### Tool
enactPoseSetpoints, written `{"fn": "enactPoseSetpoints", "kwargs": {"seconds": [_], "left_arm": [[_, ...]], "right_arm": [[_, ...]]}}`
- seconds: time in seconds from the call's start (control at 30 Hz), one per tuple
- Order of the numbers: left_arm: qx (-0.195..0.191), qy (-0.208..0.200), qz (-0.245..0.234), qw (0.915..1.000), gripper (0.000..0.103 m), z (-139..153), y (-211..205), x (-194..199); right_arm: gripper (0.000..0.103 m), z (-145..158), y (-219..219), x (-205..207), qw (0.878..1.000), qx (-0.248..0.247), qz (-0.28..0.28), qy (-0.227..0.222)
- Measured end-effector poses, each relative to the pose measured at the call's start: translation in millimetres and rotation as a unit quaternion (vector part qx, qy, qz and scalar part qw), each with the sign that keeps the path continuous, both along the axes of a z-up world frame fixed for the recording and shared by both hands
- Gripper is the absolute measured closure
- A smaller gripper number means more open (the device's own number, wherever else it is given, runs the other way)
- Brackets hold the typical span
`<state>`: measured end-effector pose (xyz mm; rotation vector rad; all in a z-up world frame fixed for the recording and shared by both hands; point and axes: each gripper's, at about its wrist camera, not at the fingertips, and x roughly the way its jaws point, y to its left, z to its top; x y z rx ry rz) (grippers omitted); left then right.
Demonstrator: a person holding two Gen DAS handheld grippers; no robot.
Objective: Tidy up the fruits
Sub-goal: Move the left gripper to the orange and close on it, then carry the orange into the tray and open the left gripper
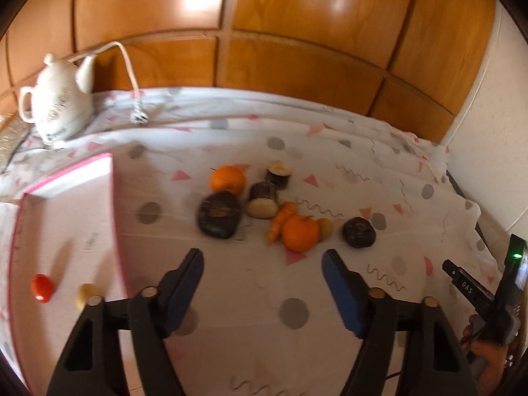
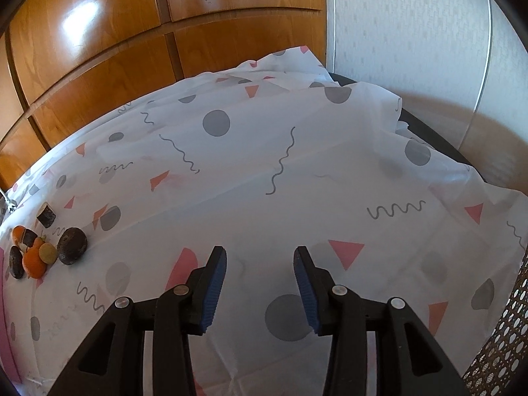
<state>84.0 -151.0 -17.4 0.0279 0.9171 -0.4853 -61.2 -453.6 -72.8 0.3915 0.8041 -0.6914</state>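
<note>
Left gripper (image 1: 262, 264) wide, holding nothing, hovering over cloth (image 1: 330, 297) near the fruit pile. Right gripper (image 2: 260, 260) also wide, empty, over bare cloth, pile far to its left. In pile: two oranges (image 1: 299, 233), carrot (image 1: 280, 221), dark avocado (image 1: 219, 214), dark fruit (image 1: 359, 232), two sushi rolls (image 1: 279, 173). Left, pink tray (image 1: 112, 204) with tomato (image 1: 42, 287) and pale round piece (image 1: 84, 293). Far left, teapot (image 1: 59, 105).

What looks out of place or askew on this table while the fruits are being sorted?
The loose power plug lies unplugged on the tablecloth beside the white teapot, its cord trailing up the wooden panels. The cloth is rumpled along the far edge. A carrot and sushi-like rolls sit among the oranges.
</note>
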Motion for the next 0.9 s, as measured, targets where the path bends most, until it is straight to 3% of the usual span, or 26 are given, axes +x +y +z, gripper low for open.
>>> {"fn": "enactPoseSetpoints", "kwargs": {"seconds": [0.23, 0.57, 0.6, 0.67, 0.9], "left_arm": [[-0.004, 0.046, -0.014, 0.9988, 0.056, -24.4, -35.2, 18.8], [-0.005, 0.082, 0.026, 0.9963, 0.057, -51.1, -63.5, 48.2], [-0.007, 0.084, 0.025, 0.9962, 0.056, -52.8, -64.4, 50.2], [-0.011, 0.073, 0.014, 0.9972, 0.064, -53.1, -65.7, 48.2], [-0.015, 0.074, -0.002, 0.9972, 0.064, -47.1, -36.6, 25.9]], "right_arm": [[0.06, -4.3, -3.1, 1.2, 1.0, 0.005, -0.001, 0.001], [0.057, -8.7, -5.7, 4.0, 1.0, 0.016, 0.006, 0.004], [0.056, -8.8, -5.8, 4.3, 1.0, 0.016, 0.007, 0.003], [0.056, -9.0, -5.8, 4.4, 1.0, 0.015, 0.008, 0.004], [0.056, -9.7, -6.1, 4.8, 1.0, 0.016, 0.008, 0.003]]}}
